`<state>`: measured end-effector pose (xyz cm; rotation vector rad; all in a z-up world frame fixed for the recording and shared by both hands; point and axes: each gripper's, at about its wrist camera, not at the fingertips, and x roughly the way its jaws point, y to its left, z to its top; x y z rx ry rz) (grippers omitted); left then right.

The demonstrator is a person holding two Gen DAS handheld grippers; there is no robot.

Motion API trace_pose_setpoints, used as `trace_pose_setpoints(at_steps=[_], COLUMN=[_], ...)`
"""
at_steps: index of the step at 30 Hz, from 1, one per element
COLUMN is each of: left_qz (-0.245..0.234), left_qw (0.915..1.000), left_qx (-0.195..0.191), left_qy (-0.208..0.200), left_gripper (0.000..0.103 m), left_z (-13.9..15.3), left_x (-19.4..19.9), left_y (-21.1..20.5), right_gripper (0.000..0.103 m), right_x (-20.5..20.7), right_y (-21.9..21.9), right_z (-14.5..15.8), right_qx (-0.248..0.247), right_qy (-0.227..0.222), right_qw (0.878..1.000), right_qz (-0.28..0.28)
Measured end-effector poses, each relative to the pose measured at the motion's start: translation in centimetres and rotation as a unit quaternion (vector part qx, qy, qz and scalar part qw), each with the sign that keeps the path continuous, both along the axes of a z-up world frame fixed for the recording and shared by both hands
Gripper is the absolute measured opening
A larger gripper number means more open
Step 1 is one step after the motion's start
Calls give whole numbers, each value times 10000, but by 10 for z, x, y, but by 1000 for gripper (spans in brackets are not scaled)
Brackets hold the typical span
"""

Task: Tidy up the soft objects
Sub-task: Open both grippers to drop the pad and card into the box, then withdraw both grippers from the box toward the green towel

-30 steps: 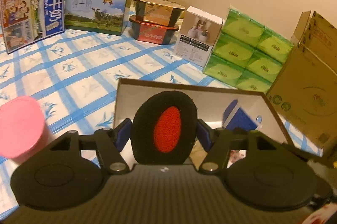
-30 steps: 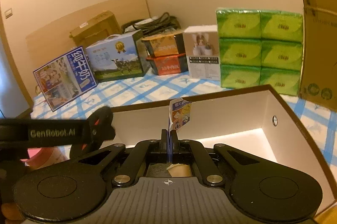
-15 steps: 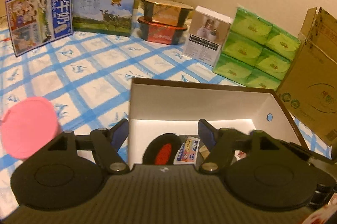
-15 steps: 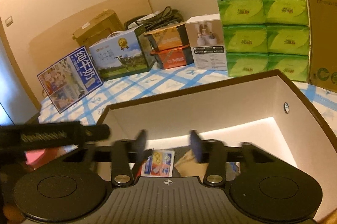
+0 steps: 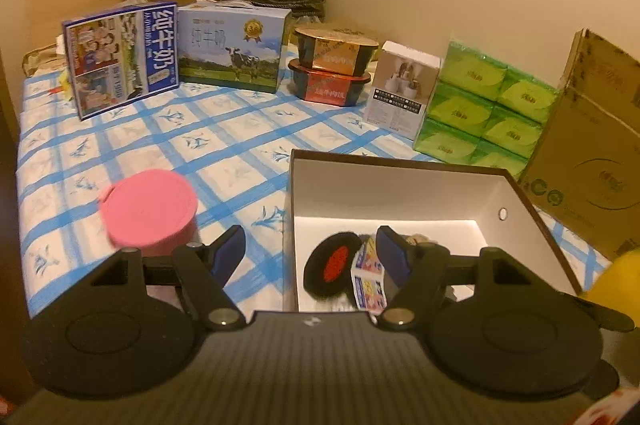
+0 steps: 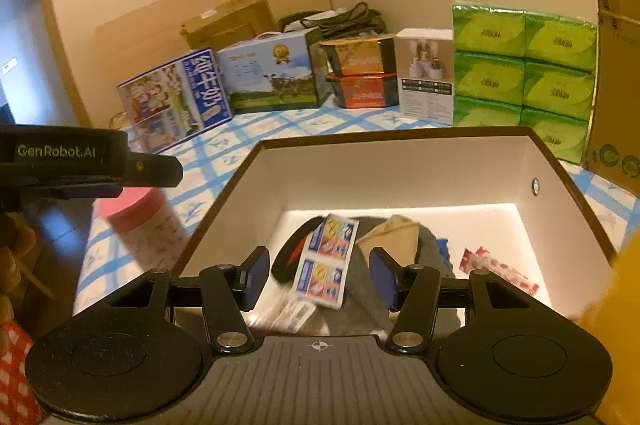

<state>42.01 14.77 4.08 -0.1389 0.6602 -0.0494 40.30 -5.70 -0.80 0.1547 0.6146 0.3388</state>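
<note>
A brown box with a white inside [image 5: 400, 161] sits on the blue-checked cloth. In it lie a black round pad with a red centre [image 5: 332, 265], a printed sachet strip [image 6: 326, 261], a beige cloth [image 6: 394, 237] on a grey one [image 6: 432, 257], and a red-and-white packet [image 6: 500, 271]. My left gripper [image 5: 310, 241] is open and holds nothing, straddling the box's left wall. My right gripper [image 6: 319, 261] hangs over the box. Its jaws are opening, with the strip lying loose below them.
A pink-lidded can [image 5: 148, 213] stands left of the box. Milk cartons [image 5: 124, 61], stacked noodle bowls [image 5: 336, 69], a white carton [image 5: 404, 89] and green tissue packs [image 5: 484, 105] line the back. A cardboard box [image 5: 592, 145] stands at the right. The left tool's body [image 6: 60, 161] crosses the right wrist view.
The left gripper let the black-and-red pad fall into the box and drew away to the left. The right gripper opened and dropped the sachet strip into the box.
</note>
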Motion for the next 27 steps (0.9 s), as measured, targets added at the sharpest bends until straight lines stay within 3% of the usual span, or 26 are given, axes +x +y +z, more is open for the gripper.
trace_pose_setpoints(at_steps=[11,19,27], left_qz=[242,282,252], left_qw=[9994,9994,9991], left_qx=[228,-30,65], left_qy=[16,200,341], left_gripper=[69,69,69], left_z=[6,-3,-15], left_x=[-93,-144,-173], left_y=[-21,-38,-62], right_gripper=[58,58,58], right_x=[-92,-140,-169], right_y=[-32,-66,-94], right_z=[17,19,5], right_qx=[-195,-192,-207], right_qy=[-324,-75,379], right_qw=[9989,9993,9988], right_qz=[271,318,209])
